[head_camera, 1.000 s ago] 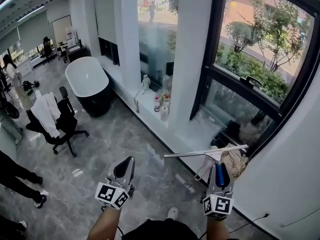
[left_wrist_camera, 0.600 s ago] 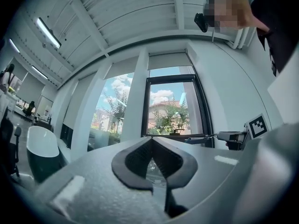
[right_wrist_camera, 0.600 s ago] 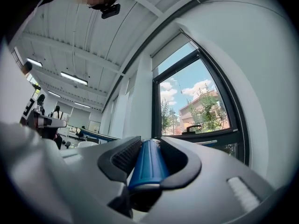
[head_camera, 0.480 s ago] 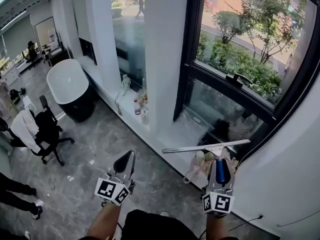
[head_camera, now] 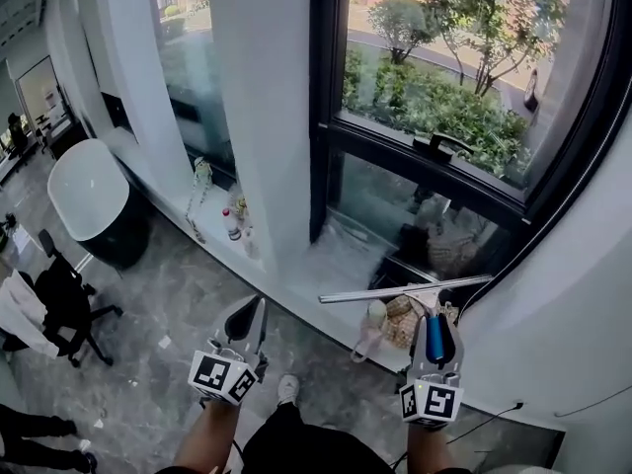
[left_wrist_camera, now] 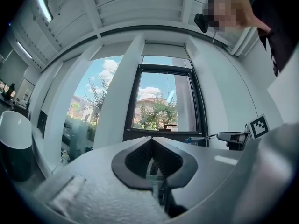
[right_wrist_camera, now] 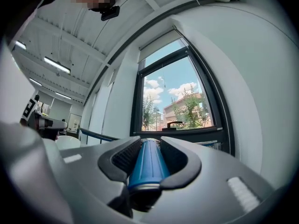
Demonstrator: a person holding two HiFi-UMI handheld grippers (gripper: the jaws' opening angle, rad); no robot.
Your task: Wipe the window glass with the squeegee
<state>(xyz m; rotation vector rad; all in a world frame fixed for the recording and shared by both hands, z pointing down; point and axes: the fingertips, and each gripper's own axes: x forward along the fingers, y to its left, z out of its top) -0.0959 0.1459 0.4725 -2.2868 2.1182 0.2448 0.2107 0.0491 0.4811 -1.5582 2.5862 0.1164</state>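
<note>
Where right tongs [head_camera: 434, 314] clamp its handle [head_camera: 434, 341], the squeegee [head_camera: 395, 295], likely light and stiff, handles best; left tongs [head_camera: 257, 312] closed, empty.

Grey marble floor [head_camera: 178, 314] meets a white sill [head_camera: 331, 260] under a black-framed window [head_camera: 425, 107] showing sunlit trees. A white pillar [head_camera: 262, 117] stands at its left edge, with a bathtub [head_camera: 89, 194] and office chair [head_camera: 61, 302] beyond. Strip lights [right_wrist_camera: 57, 65] cross the ceiling.

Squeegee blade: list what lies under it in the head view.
Under the squeegee: a pale bottle and a tan woven bundle. The right tool covers the bundle's right side.
</note>
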